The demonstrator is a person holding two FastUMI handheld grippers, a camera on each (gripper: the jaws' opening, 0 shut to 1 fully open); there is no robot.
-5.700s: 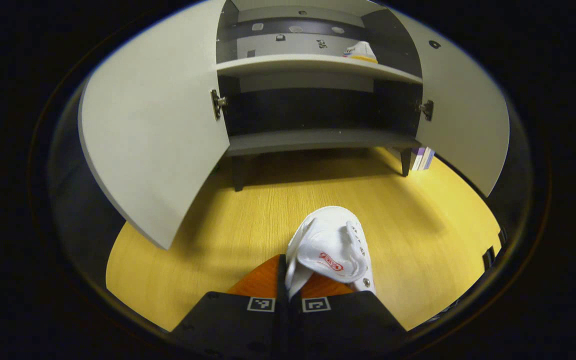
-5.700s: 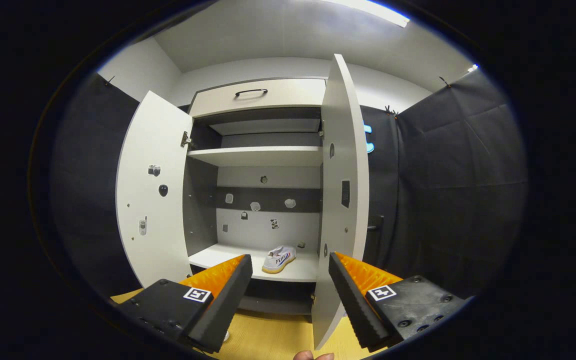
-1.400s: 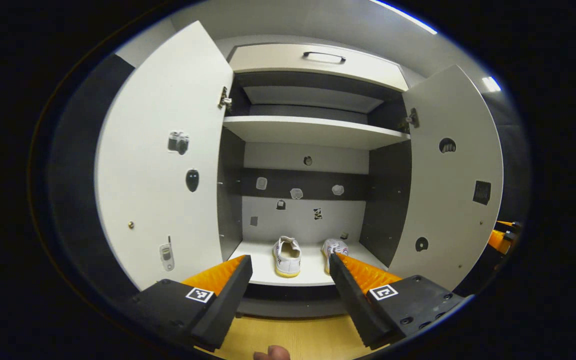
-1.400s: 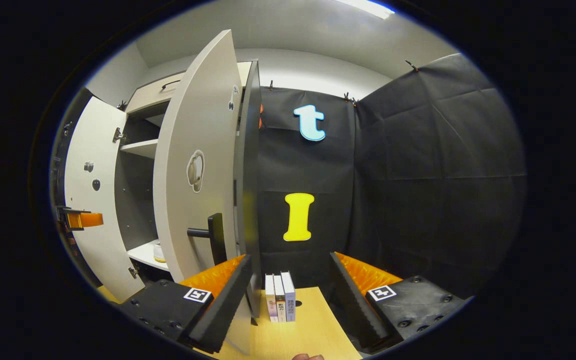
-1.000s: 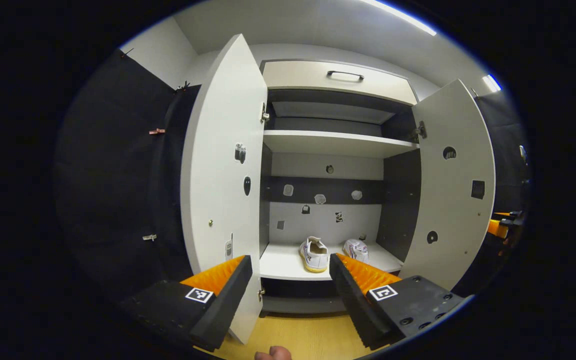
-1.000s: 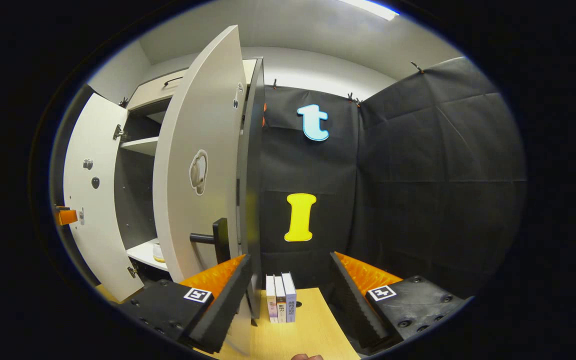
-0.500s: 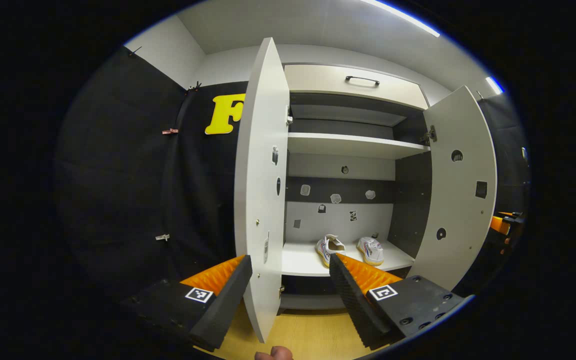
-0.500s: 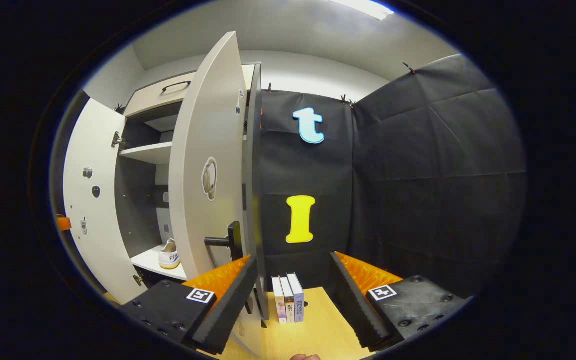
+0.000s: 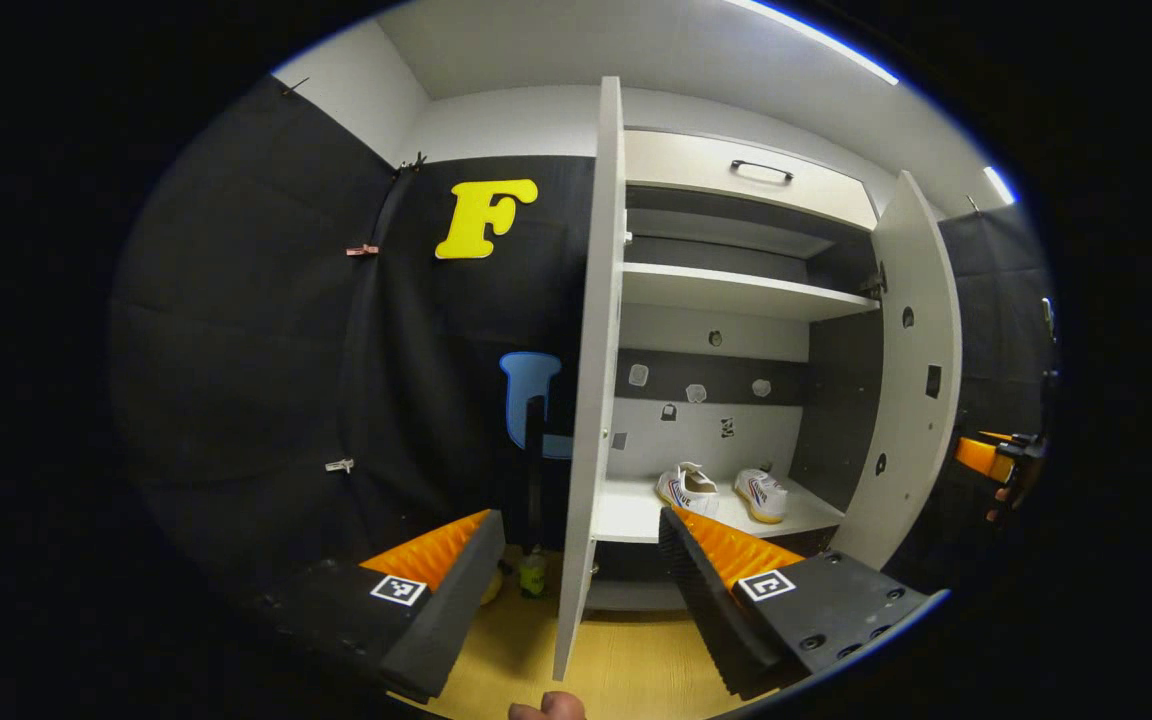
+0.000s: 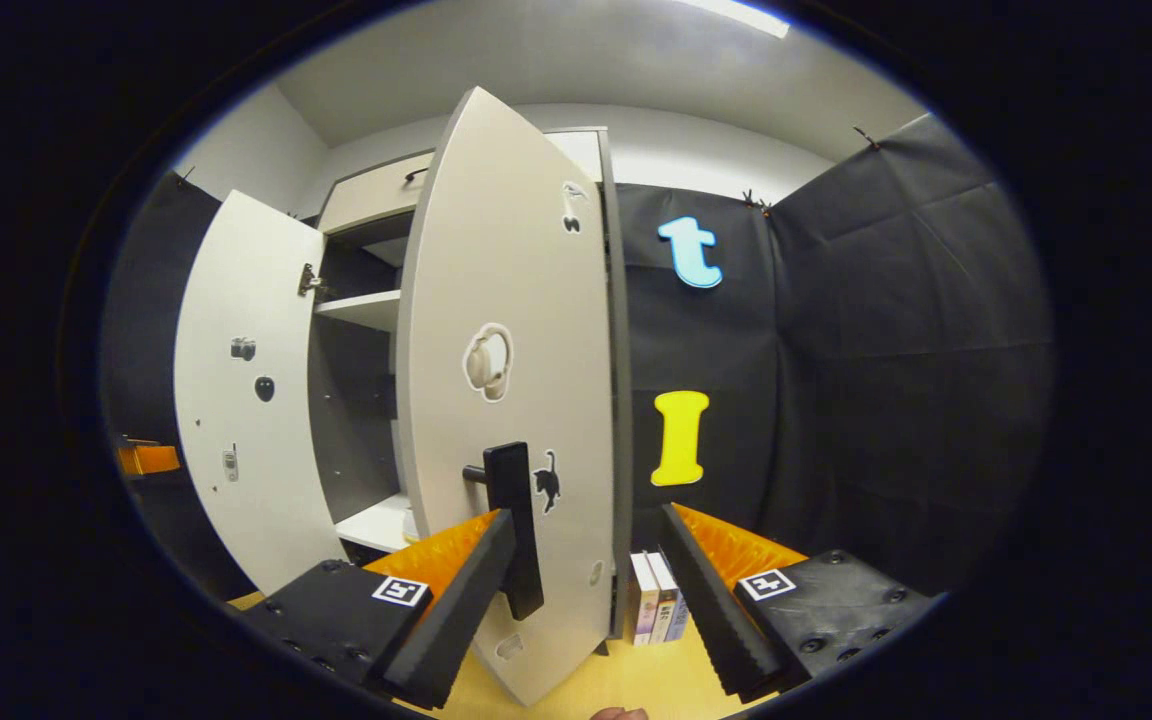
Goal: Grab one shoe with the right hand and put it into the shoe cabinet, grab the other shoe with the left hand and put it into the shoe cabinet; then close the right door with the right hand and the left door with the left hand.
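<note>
Both shoes, one of which hung pinched in the left gripper's fingers some secs ago, now sit side by side on the lower shelf [image 9: 626, 515] of the shoe cabinet [image 9: 736, 290], w/ the left shoe [image 9: 688, 489] nearer the cabinet's left door [image 9: 586, 380] and the right shoe [image 9: 762, 495] just beside it. Left gripper [image 9: 576, 580] has swung round to face the left door edge-on; its fingers are spread, holding nothing. Right gripper [image 10: 581, 585] has turned from the booth wall toward the outer face of the right door [image 10: 516, 380]; its fingers are also spread and empty, w/ the door's dark handle [image 10: 516, 525] between them and close to the left finger; contact can't be told.

Handling, as a judgement: doors look like stiff, light panels on hinges, prob. swinging freely, so a steady push on the flat outer face or a hold on the handle should do, well away from the hinge side. Panel faces look smooth, so fingers may slide. Shoes look soft and light and seem set back far enough on the shelf not to block the doors.

Hard to make out: the left door's outer face is hidden at this angle, w/ a dark upright bar [image 9: 534, 470] just beyond its edge that may be its handle. From the right gripper view the right door covers the shoes. Books [image 10: 654, 600] stand on the floor [image 9: 626, 665] beside the cabinet's right side. A fingertip [image 9: 546, 708] is cut off at the bottom of the left gripper view.
</note>
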